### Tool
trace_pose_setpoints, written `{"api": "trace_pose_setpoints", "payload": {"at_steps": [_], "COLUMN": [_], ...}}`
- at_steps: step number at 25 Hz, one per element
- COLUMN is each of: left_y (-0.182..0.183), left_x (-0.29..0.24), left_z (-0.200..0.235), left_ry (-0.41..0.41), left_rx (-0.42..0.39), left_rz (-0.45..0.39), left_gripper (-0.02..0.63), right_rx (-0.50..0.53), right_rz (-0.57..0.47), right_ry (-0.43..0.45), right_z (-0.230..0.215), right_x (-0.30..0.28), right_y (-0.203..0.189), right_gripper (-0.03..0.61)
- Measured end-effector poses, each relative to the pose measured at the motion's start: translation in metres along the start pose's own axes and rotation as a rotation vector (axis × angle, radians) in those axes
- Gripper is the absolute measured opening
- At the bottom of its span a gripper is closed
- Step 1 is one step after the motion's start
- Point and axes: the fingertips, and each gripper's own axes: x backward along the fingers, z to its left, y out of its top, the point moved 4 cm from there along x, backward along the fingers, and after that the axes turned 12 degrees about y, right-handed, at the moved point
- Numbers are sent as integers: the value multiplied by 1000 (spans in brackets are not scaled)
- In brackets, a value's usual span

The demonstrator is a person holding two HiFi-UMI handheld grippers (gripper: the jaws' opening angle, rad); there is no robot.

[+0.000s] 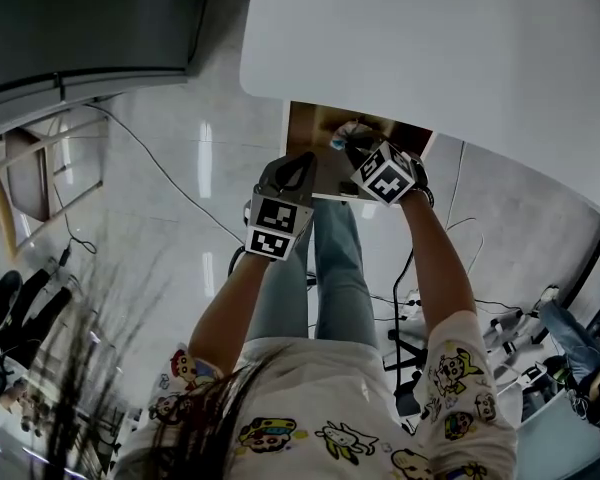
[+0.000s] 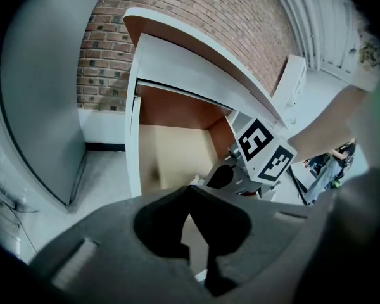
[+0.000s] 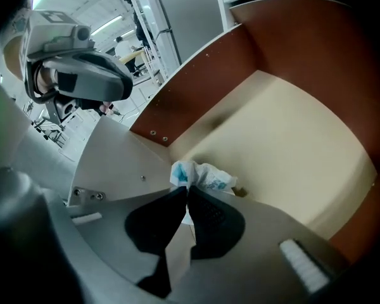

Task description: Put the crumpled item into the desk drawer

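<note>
Closest in the right gripper view, the 2 dark fingers of the right gripper (image 3: 185,190) are pinched together on the crumpled item (image 3: 206,176), a white wad with blue print that bulges out past their tips at the centre of the frame. Behind it lies the open drawer (image 3: 291,144), its pale bottom bare and its brown walls running to the upper right. The wad sits inside the drawer's outline, near the front corner. Whether it hangs just above the bottom or touches it I cannot tell, though a small shadow shows beside it. From the head view the same holds: the right gripper reaches in under the edge of the white counter (image 1: 430,48), with the wad at its tip at the upper middle of the frame over the pulled-out drawer. The left gripper (image 2: 190,189) is just beside it, at the drawer's front. Its own view shows its fingers closed tip to tip with nothing between them, and the drawer and the right gripper's marker cube lie beyond. As I judge it, most of the task is done: the drawer is open and the item has been carried into it. What is left is to part the right fingers so the wad drops, to draw the gripper out, and perhaps to push the drawer shut, which the task does not ask for.
</note>
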Motion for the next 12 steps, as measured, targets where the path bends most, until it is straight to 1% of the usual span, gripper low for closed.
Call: {"api": "trace_pose_setpoints", "payload": {"at_steps": [4,7,10,12], "left_y": [-2,-1,0,0], "left_x": [-2,-4,-4,-4], "left_z": [3,3,2,3], "left_ry": [4,5,8,10], "left_rx": [3,5,10,12], "left_rz": [12,12,7,5], "left_gripper": [-2,-2,-2,-2], "right_rx": [-1,-10,-43,-49], "right_rz": [19,43,56,48], "right_ry": [9,33,56,56], "right_z": [-4,-5,-3,-3], "right_x": [-5,-10,-13,-12], "right_y": [-2,-10,-16,-15], "right_gripper": [25,29,48,61]}}
